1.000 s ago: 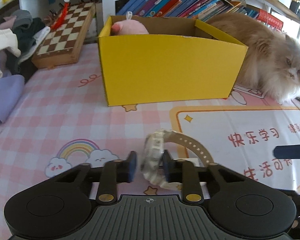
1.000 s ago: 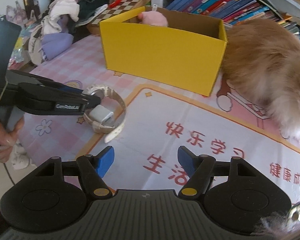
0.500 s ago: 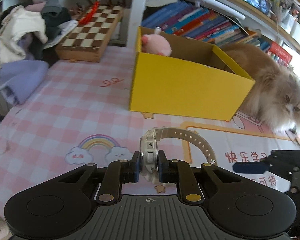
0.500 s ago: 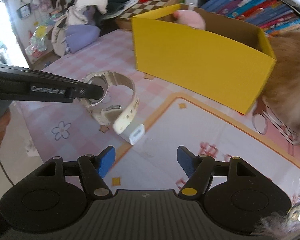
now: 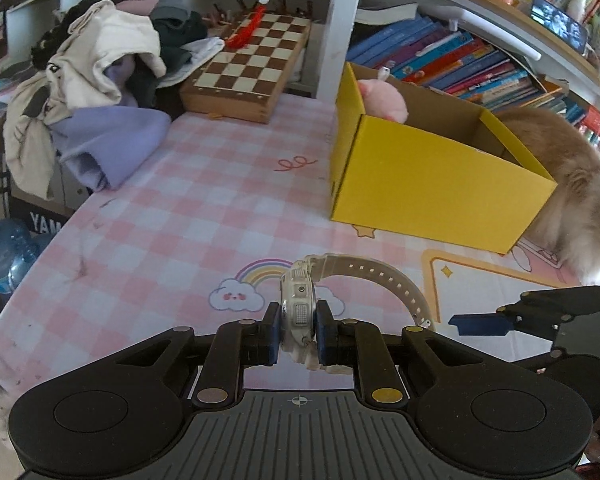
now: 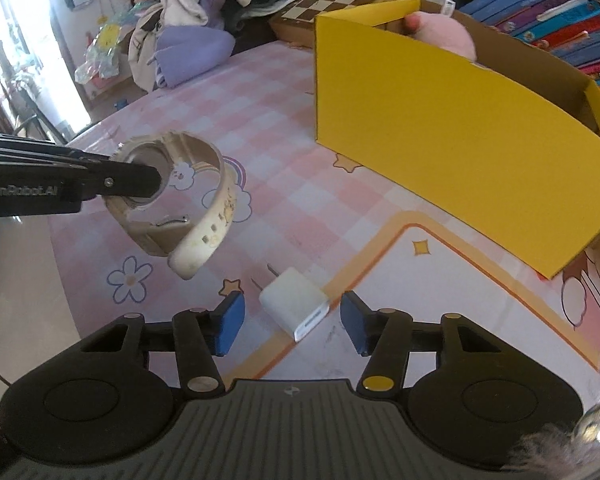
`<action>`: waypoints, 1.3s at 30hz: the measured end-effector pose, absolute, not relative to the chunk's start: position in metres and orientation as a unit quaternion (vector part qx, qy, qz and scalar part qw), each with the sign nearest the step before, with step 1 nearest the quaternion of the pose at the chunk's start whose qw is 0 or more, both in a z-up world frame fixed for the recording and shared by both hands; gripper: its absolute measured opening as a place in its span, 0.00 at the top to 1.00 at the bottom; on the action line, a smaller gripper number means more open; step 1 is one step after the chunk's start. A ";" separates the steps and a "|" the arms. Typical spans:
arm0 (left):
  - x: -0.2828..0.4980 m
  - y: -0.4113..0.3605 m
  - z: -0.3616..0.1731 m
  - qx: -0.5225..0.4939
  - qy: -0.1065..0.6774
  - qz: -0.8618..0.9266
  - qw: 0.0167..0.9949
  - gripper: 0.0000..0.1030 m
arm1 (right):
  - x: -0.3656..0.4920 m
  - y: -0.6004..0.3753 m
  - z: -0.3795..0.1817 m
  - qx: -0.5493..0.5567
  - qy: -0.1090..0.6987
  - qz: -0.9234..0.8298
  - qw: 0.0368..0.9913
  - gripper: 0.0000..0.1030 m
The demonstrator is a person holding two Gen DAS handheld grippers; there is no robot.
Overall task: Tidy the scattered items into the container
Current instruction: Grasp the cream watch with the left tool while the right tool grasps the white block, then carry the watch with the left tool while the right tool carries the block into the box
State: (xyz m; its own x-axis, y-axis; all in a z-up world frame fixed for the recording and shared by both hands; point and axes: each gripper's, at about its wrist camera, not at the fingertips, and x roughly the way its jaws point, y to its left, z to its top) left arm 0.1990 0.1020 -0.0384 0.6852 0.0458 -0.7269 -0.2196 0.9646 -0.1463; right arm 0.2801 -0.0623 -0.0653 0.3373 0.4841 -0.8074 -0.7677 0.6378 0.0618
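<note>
While left gripper (image 5: 297,334) clamps watch (image 5: 298,312) by case above pink checked cloth (image 5: 188,220), strap arcs right, clear of table. Right gripper (image 6: 292,322) has jaws just closing, pads either side of white charger (image 6: 294,307) lying on mat edge, not yet pressing. Yellow box (image 6: 452,152) beyond, pink plush (image 6: 446,38) inside; cat (image 5: 572,184) beside box.

Watch, charger, box
Cream wristwatch (image 5: 298,312) pinched edge-on, off the table; white charger block (image 6: 294,307) lying flat; open yellow box (image 5: 436,184) holds pink plush (image 5: 382,100).
</note>
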 end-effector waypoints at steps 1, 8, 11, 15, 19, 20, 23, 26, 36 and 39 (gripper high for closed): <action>0.199 0.102 -0.038 -0.111 0.391 0.074 0.911 0.85 | 0.281 -0.061 -0.067 -0.170 0.424 0.391 0.799 0.54; 0.203 0.102 -0.038 -0.105 0.393 0.072 0.911 0.85 | 0.287 -0.062 -0.067 -0.168 0.427 0.387 0.800 0.65; 0.205 0.099 -0.037 -0.101 0.392 0.065 0.912 0.85 | 0.287 -0.066 -0.065 -0.163 0.426 0.385 0.802 0.65; 0.208 0.093 -0.034 -0.095 0.388 0.053 0.915 0.85 | 0.286 -0.075 -0.057 -0.156 0.420 0.380 0.809 0.65; 0.212 0.083 -0.029 -0.086 0.380 0.033 0.920 0.85 | 0.284 -0.089 -0.046 -0.148 0.411 0.372 0.819 0.65; 0.213 0.080 -0.028 -0.084 0.378 0.028 0.922 0.85 | 0.284 -0.092 -0.043 -0.145 0.409 0.369 0.822 0.65; 0.216 0.072 -0.023 -0.076 0.371 0.012 0.925 0.85 | 0.284 -0.102 -0.036 -0.139 0.403 0.359 0.830 0.65; 0.219 0.065 -0.015 -0.070 0.360 -0.002 0.930 0.85 | 0.285 -0.112 -0.027 -0.133 0.395 0.352 0.838 0.65; 0.239 0.056 0.033 -0.039 0.295 -0.034 0.954 0.85 | 0.303 -0.144 0.033 -0.111 0.334 0.332 0.875 0.65; 0.253 0.056 0.049 -0.027 0.273 -0.037 0.961 0.85 | 0.316 -0.152 0.056 -0.113 0.301 0.325 0.889 0.65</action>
